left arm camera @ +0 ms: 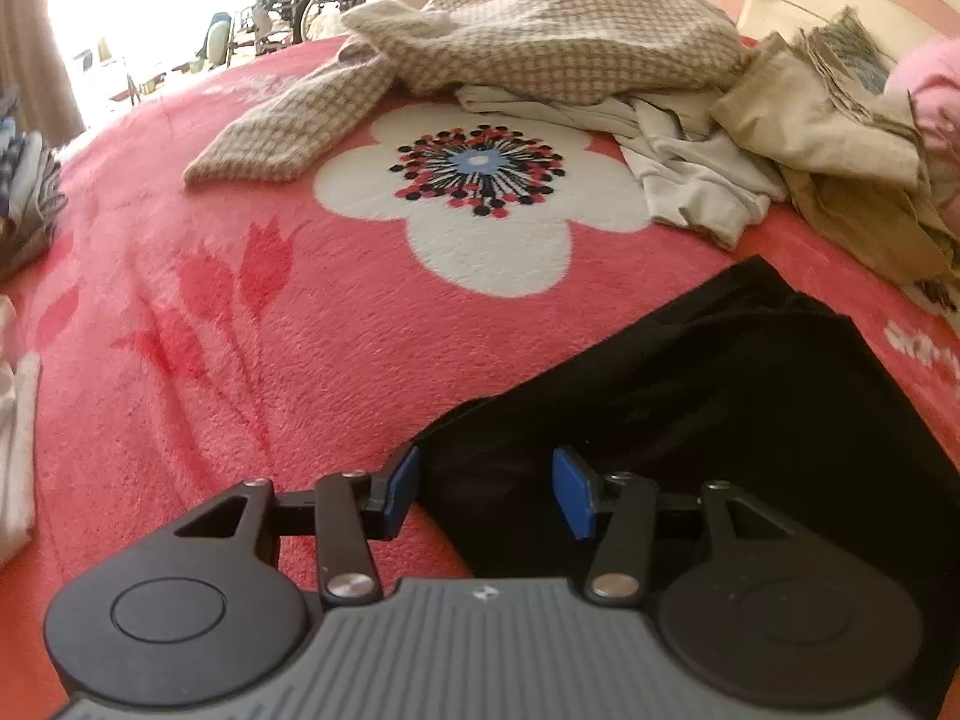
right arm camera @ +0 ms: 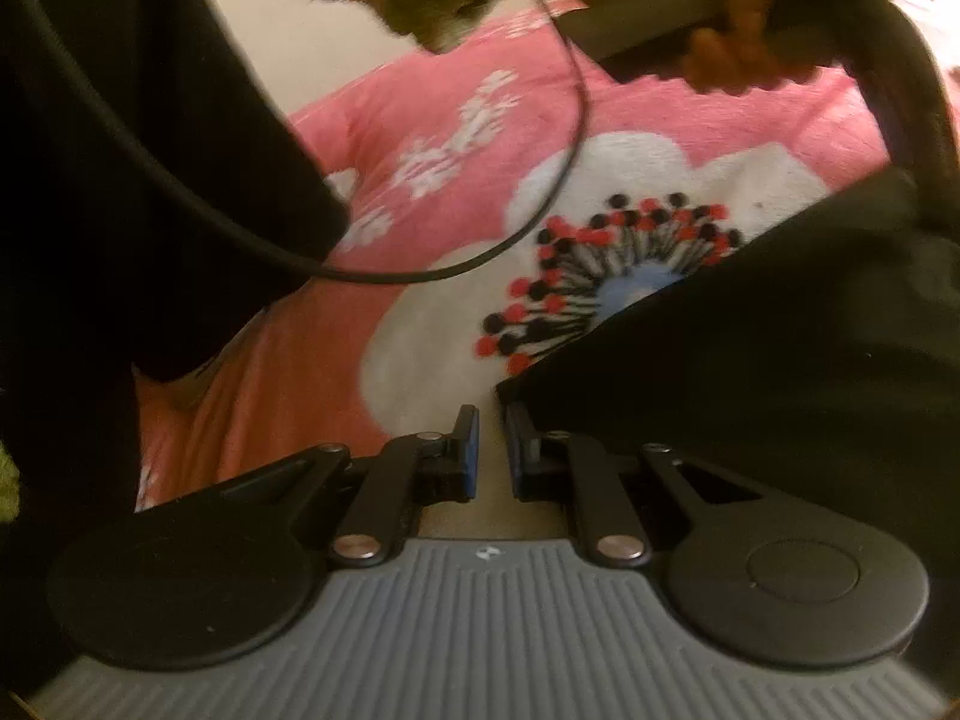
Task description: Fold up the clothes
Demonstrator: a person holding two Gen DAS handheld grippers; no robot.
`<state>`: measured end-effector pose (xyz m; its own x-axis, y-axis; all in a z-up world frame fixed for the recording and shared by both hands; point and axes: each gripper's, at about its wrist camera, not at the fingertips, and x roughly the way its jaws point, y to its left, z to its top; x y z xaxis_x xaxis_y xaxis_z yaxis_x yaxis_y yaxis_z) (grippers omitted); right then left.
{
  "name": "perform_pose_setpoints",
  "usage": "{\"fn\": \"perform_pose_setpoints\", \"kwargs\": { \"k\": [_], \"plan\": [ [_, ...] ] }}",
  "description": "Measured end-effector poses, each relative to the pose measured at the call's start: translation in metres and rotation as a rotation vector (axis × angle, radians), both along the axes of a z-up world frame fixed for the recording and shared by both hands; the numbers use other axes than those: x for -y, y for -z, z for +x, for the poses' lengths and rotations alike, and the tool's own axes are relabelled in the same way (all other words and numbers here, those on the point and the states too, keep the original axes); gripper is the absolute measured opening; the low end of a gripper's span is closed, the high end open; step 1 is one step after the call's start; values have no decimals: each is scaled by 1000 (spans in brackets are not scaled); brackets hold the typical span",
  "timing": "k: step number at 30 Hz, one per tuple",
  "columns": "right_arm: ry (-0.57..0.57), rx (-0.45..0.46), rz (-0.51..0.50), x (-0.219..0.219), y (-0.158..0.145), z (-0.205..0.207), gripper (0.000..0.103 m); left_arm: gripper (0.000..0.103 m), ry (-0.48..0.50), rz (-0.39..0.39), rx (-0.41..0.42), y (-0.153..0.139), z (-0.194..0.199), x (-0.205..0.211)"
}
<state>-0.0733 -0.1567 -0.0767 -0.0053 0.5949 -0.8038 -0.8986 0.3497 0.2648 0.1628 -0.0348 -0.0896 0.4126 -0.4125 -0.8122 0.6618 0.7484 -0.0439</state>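
We are midway through folding the black garment [left arm camera: 720,396], which lies flat on the pink blanket [left arm camera: 240,360] of the bed. Our left tool [left arm camera: 489,489] hovers over its near edge with jaws apart, nothing pinched. Our right tool [right arm camera: 492,450] sits by a corner of the same dark cloth, its jaws nearly together with a thin gap and empty. Next, we judge, each tool must pinch an edge and carry it across evenly. Waiting at the far side we count three more pieces: one checked garment [left arm camera: 540,30], one pale grey garment [left arm camera: 690,162], one tan garment [left arm camera: 840,138]. One cable [right arm camera: 420,273] trails across the right view.
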Motion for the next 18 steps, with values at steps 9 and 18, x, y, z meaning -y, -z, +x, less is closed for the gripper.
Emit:
{"fn": "perform_pose_setpoints", "kwargs": {
  "k": [9, 18],
  "plan": [
    [118, 23, 69, 6, 2, 39, 10, 52, 11, 18, 20, 1, -3, 3],
    [216, -57, 107, 38, -2, 3, 10, 52, 21, 15, 31, 4, -4, 4]
  ]
}}
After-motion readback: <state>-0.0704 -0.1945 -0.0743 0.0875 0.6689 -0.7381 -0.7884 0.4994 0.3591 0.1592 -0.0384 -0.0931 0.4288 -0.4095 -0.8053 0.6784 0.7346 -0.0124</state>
